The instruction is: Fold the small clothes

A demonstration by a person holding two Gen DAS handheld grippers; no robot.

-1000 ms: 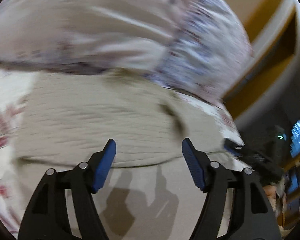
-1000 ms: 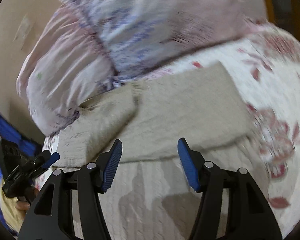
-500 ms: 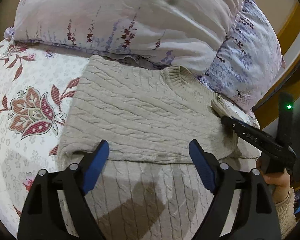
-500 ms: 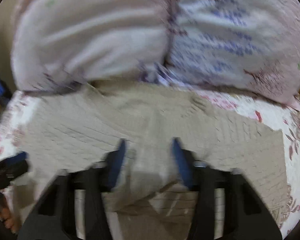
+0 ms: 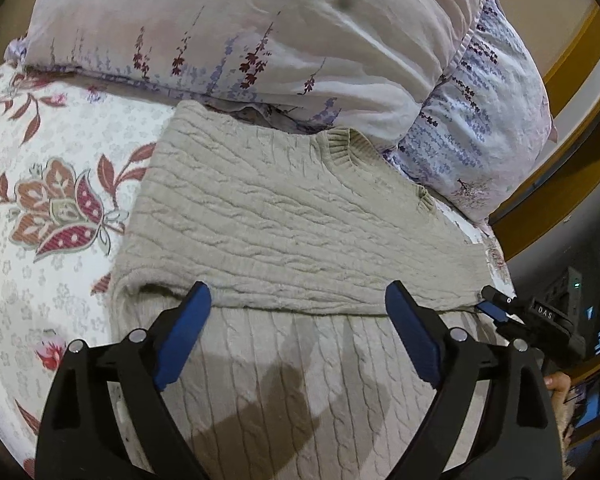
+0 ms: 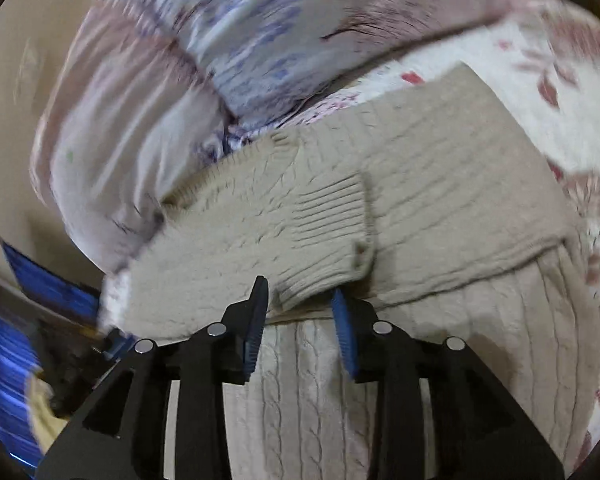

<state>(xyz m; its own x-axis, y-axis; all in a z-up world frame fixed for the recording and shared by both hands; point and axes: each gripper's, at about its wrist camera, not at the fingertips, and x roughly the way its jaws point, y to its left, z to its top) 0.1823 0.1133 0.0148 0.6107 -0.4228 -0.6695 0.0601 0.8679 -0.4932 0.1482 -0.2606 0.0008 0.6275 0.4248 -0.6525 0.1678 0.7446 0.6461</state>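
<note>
sweater [image 5: 300, 216] ahead of left hand-held gripper [image 5: 298, 300]

Beige cable-knit sweater [image 5: 300, 220], white bedspread [image 5: 52, 200] with red-brown flowers, lilac floral pillows [image 5: 260, 20], blue-padded black gripper [image 5: 298, 312]

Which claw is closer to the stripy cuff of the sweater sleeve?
The right claw. The ribbed cuff lies just ahead of its opening jaws, hem at the tips. The left claw sits over the sweater's folded edge, further from it.
</note>
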